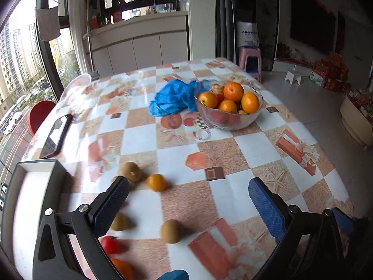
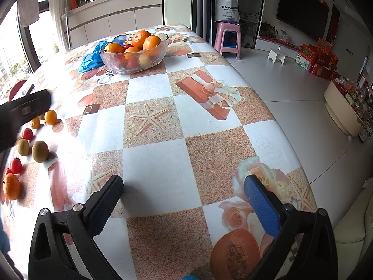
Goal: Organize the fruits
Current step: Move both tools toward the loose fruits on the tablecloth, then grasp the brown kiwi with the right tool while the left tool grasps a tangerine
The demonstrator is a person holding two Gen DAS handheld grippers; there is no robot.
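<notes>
While both tongs hang above the table, the only writing I can partly read is on a white bag (image 2: 226, 9) at the top centre of the right wrist view: blue letters like "SINYE", and the smaller lines under it are too small to tell. This bag sits on a pink plastic stool (image 2: 228, 39). The left gripper (image 1: 188, 194) is wide open and holds nothing; the right gripper (image 2: 183, 192) is also wide open and empty. A glass bowl (image 1: 229, 122) with oranges (image 1: 233, 91) stands in the upper centre of the left view, touching a crumpled blue plastic bag (image 1: 173, 98). Loose fruits lie in the lower left: kiwis (image 1: 170, 231), a small orange (image 1: 156, 182) and a red tomato (image 1: 110, 245). A checkered tablecloth (image 2: 156, 163) with starfish and gift-box prints covers the table. A phone (image 1: 56, 136) lies at the left edge. Red cartons (image 2: 317, 58) stand on the grey floor at right.
</notes>
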